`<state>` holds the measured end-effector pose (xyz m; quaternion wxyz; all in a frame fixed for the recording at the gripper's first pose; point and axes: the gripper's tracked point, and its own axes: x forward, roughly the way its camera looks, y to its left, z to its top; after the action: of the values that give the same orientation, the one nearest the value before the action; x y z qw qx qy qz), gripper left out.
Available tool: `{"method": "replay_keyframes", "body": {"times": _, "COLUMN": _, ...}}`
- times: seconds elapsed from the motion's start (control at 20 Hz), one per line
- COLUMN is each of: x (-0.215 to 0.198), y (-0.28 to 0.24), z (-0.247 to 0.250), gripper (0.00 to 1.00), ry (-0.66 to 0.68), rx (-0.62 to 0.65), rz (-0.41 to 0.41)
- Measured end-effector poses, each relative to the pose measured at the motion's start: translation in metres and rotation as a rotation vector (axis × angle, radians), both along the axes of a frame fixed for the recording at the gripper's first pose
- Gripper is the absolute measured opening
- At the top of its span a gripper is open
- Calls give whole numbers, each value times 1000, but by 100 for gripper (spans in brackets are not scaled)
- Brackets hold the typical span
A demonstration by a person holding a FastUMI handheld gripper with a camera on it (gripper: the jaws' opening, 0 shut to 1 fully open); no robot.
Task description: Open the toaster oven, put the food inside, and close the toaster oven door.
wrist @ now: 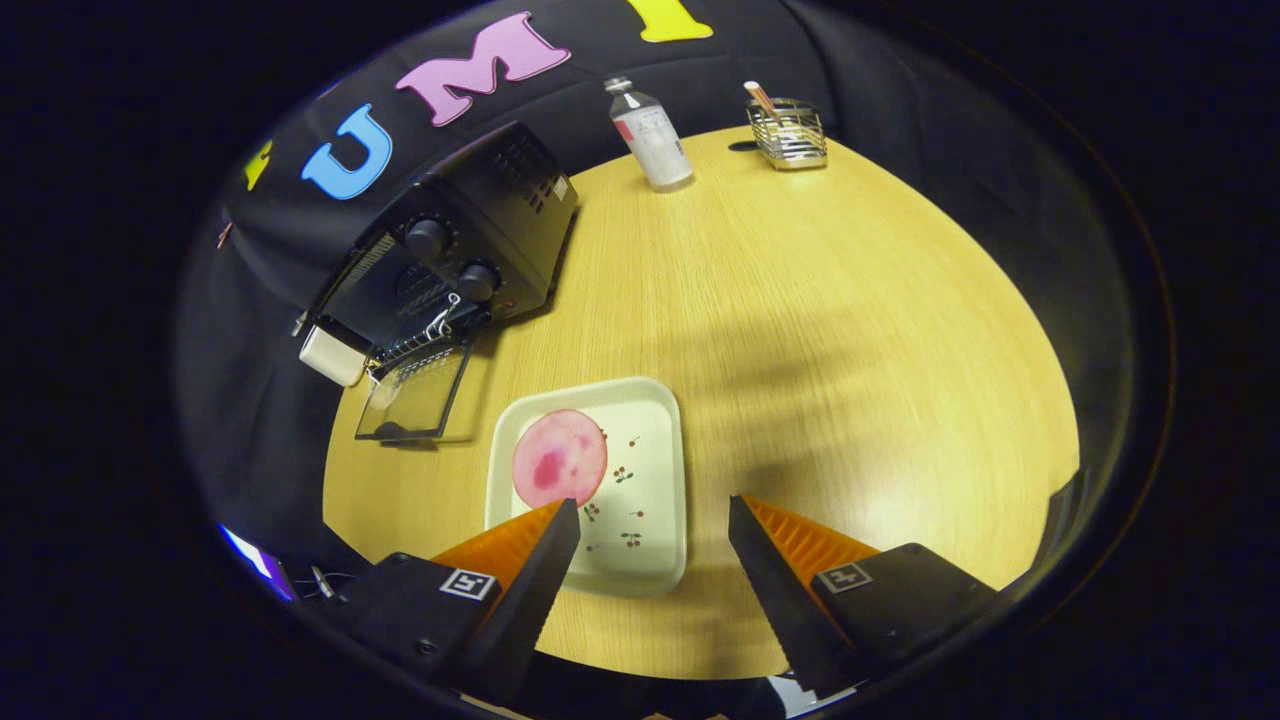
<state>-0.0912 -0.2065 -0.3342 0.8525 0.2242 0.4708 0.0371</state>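
A black toaster oven (470, 250) with two knobs stands on the round wooden table (820, 330), beyond the fingers and to their left. Its glass door (415, 395) hangs open and lies flat toward the table. A round pink slice of food (558, 457) lies on a white square plate (650, 450) with small cherry prints. The plate sits just ahead of the fingers, and the pink slice is right at the tip of the left finger. My gripper (655, 510) is open above the plate's near edge, with nothing between its fingers.
A clear plastic bottle (650, 135) stands at the table's far side. A wire holder (790, 132) with a stick in it stands to the bottle's right. A pale handle block (333, 353) sticks out at the oven's left.
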Motion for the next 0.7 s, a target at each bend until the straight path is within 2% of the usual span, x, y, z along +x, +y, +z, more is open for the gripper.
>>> {"method": "replay_keyframes", "body": {"times": 0.25, "x": 2, "y": 24, "z": -3, "gripper": 100, "ry": 9, "rx": 24, "rz": 60}}
{"method": "replay_keyframes", "body": {"times": 0.35, "x": -1, "y": 28, "z": -7, "gripper": 94, "ry": 22, "rx": 10, "rz": 93}}
{"method": "replay_keyframes", "body": {"times": 0.4, "x": -2, "y": 29, "z": -10, "gripper": 88, "ry": 29, "rx": 0, "rz": 99}}
{"method": "replay_keyframes", "body": {"times": 0.45, "x": -2, "y": 29, "z": -11, "gripper": 76, "ry": 37, "rx": -3, "rz": 105}}
{"method": "replay_keyframes", "body": {"times": 0.6, "x": 0, "y": 24, "z": -16, "gripper": 58, "ry": 59, "rx": -38, "rz": 99}}
{"method": "replay_keyframes", "body": {"times": 0.7, "x": 1, "y": 19, "z": -19, "gripper": 36, "ry": 85, "rx": -49, "rz": 77}}
